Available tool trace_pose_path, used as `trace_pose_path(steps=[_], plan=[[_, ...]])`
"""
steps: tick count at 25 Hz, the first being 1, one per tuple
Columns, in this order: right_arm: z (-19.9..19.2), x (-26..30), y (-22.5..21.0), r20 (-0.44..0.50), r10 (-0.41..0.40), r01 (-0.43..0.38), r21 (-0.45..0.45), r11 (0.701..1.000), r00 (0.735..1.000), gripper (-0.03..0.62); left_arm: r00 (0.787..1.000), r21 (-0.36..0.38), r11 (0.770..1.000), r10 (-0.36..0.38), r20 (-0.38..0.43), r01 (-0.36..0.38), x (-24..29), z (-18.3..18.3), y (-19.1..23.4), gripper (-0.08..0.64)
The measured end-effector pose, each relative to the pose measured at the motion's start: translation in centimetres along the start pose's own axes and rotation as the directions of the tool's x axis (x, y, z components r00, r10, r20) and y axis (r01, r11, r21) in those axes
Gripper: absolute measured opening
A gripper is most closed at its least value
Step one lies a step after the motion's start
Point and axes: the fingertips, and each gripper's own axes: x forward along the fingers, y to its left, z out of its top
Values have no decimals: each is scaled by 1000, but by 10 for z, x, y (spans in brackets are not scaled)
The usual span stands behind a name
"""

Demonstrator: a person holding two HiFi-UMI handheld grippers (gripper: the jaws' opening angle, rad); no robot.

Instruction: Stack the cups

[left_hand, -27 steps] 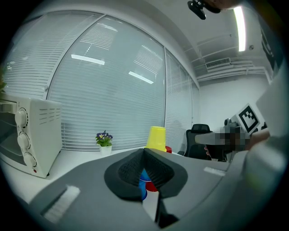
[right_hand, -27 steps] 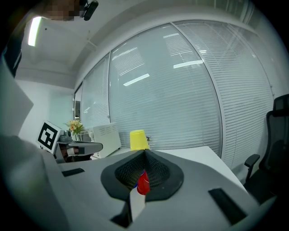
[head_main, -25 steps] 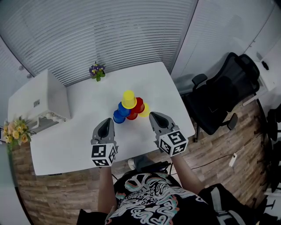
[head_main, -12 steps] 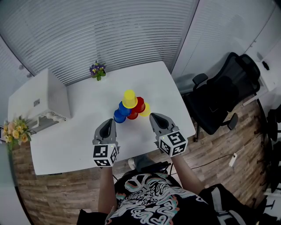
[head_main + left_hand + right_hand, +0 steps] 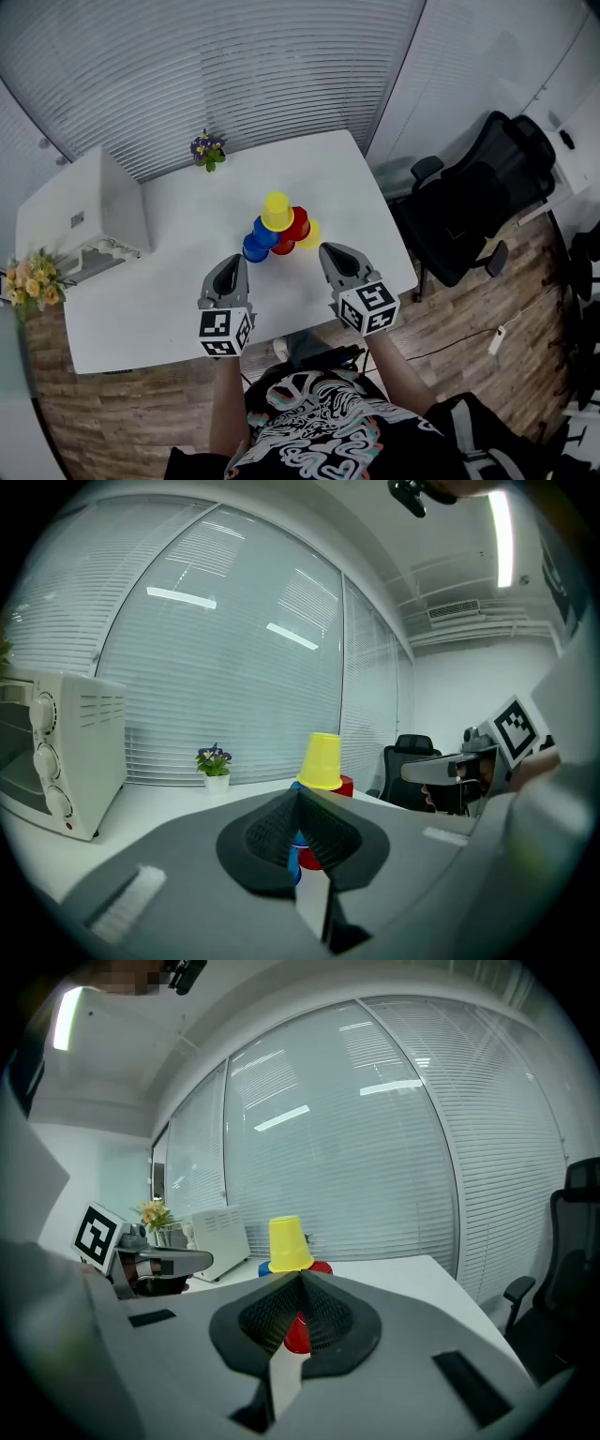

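Observation:
A pyramid of upturned cups stands on the white table (image 5: 187, 309): a yellow cup (image 5: 276, 211) on top, blue cups (image 5: 255, 247) at the left, a red cup (image 5: 297, 224) and another yellow cup (image 5: 310, 233) at the right. My left gripper (image 5: 228, 265) is shut and empty, a short way in front of the blue cups. My right gripper (image 5: 336, 255) is shut and empty too, near the pyramid's right side. In the left gripper view the top yellow cup (image 5: 323, 759) rises above the shut jaws; in the right gripper view the yellow cup (image 5: 288, 1243) and a red cup (image 5: 296, 1333) show beyond them.
A white microwave (image 5: 89, 214) stands at the table's left, a small potted plant (image 5: 207, 151) at its far edge, yellow flowers (image 5: 33, 278) off the left end. A black office chair (image 5: 478, 192) stands at the right, past the table's edge.

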Motion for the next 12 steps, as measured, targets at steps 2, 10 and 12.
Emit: trace_pose_path(steps=[2, 10, 12], plan=[[-1, 0, -1, -4, -1, 1, 1, 1000, 1000, 2, 1000, 0, 1000, -2, -2, 2, 1, -1, -1, 2], [-4, 1, -1, -13, -3, 3, 0, 1000, 1000, 2, 1000, 1, 1000, -6, -5, 6, 2, -2, -1, 2], [-4, 1, -1, -12, -3, 3, 0, 1000, 1000, 2, 1000, 2, 1000, -7, -5, 7, 2, -2, -2, 2]])
